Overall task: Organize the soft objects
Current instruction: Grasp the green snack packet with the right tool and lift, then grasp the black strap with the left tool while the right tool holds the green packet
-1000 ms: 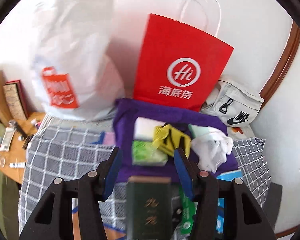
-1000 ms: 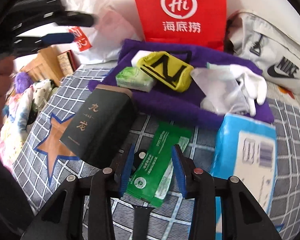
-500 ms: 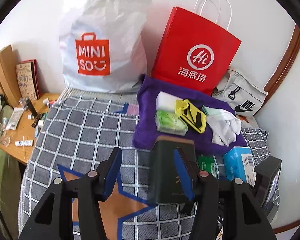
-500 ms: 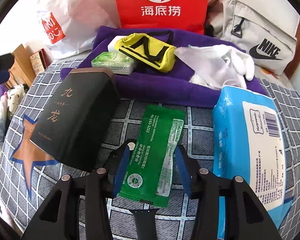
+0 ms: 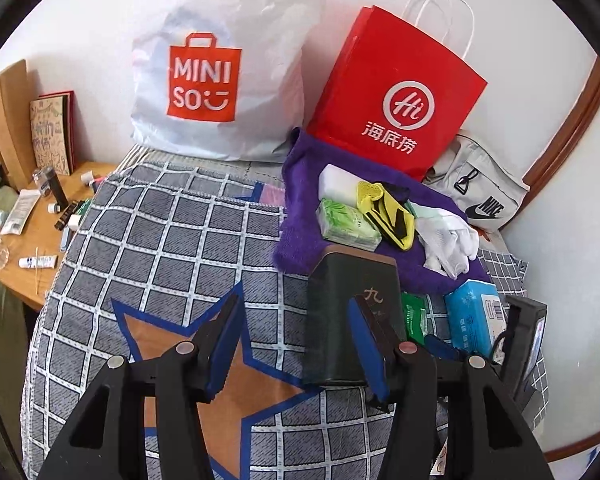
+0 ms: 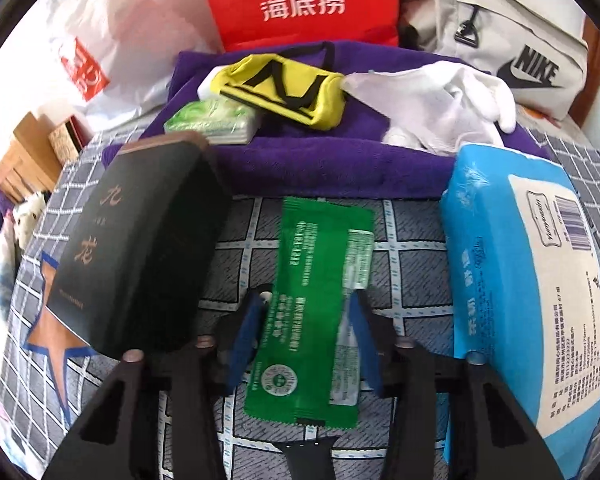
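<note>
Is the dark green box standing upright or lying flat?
Upright: the dark green box stands on end on the checked bedspread, top edge up.

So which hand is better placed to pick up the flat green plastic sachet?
Right: its tool already straddles the green sachet. The left tool stands open over the checked blanket.

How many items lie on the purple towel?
5 visible: white block at the back, green tissue pack in front of it, yellow-black cloth mid-towel, pale green piece under white gloves. More may be hidden.
</note>
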Available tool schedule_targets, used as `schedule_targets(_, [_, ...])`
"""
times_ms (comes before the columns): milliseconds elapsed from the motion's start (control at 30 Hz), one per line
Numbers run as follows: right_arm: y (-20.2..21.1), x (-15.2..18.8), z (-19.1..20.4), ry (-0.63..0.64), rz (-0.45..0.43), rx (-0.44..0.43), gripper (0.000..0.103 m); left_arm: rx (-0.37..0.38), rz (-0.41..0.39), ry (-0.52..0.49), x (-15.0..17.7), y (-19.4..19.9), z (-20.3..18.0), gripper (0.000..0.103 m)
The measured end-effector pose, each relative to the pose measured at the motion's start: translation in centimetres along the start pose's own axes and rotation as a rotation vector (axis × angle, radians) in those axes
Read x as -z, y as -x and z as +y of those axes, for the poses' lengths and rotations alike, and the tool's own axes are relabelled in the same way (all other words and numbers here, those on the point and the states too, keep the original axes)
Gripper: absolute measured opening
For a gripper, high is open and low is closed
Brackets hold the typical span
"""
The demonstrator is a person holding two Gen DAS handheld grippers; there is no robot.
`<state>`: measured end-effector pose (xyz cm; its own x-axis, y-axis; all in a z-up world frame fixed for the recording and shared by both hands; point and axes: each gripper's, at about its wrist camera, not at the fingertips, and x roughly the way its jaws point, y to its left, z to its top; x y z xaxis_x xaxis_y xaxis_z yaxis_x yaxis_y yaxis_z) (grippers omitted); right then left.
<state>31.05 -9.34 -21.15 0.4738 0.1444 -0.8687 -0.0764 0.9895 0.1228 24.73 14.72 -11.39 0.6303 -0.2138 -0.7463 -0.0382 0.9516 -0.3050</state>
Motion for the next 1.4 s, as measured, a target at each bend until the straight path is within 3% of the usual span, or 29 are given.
schedule_targets(200, [1.0, 0.2, -0.5, -0.016, -0.006, -0.061, 0.02, -0.016, 0.021, 0.013, 1.4, 0.4, 0.4, 0.052])
schedule_targets(400, [3.1, 1.2, -0.6, -0.016, -0.043, -0.088, 0.017, -0.03, 0.067, 0.011, 4.0, 0.6, 0.0, 0.052])
schedule_targets(700, [8.4, 4.0, -0.6, 0.059, -0.097, -0.145, 0.015, -0.047, 0.149, -0.033, 8.2, 0.2, -2.7, 0.052])
schedule_targets(933, [12.1, 7.2, -1.4, 0.172, -0.127, -0.184, 0.015, -0.059, 0.152, -0.061, 9.8, 1.1, -5.0, 0.052])
schedule_targets(1033, [12.6, 8.6, -2.5, 0.187, -0.119, -0.216, 0.015, -0.058, 0.151, -0.072, 10.2, 1.0, -5.9, 0.052])
schedule_targets(1400, [13.0, 12.8, -7.3, 0.26, -0.071, -0.208, 0.015, -0.062, 0.155, -0.095, 11.8, -1.8, -8.8, 0.051])
